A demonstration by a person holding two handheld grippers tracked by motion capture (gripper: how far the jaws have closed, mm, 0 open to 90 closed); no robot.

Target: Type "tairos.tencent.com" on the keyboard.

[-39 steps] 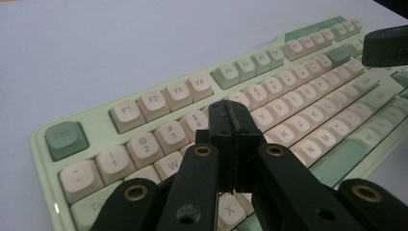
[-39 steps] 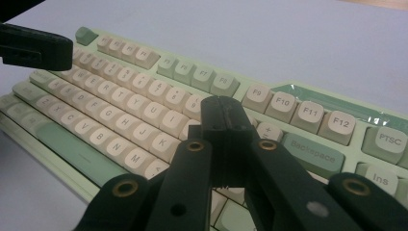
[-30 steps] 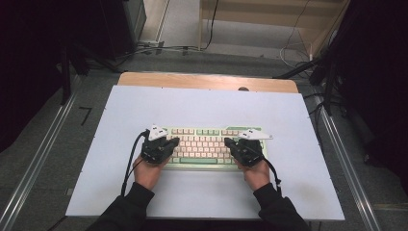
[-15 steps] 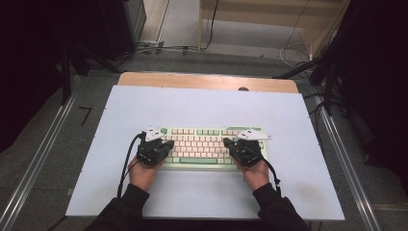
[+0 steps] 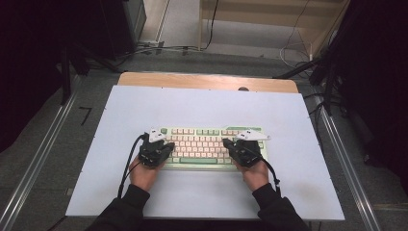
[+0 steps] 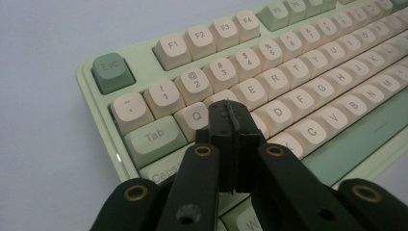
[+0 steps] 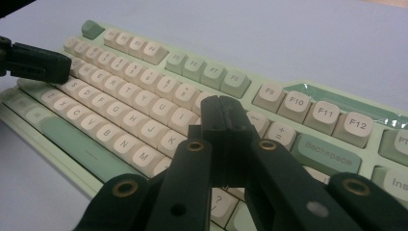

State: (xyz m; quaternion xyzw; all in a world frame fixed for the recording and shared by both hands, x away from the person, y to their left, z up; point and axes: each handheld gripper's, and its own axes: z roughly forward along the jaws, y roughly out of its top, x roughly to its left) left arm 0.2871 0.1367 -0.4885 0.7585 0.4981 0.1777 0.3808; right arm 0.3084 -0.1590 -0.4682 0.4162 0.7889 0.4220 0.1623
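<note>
The pale green mechanical keyboard with cream keycaps [image 5: 211, 146] is lying mid-surface on the white surface [image 5: 202, 108]. Keys are being tapped with both grippers' fingers pressed closed and empty: left gripper [image 6: 230, 114] over the Q/W area, right gripper [image 7: 222, 111] over the right-hand keys. Tips are best being kept vertical so that one key is being struck at a time.

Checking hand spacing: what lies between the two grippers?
In the high view, the keyboard's cream middle keys lie between the left gripper and right gripper.
</note>
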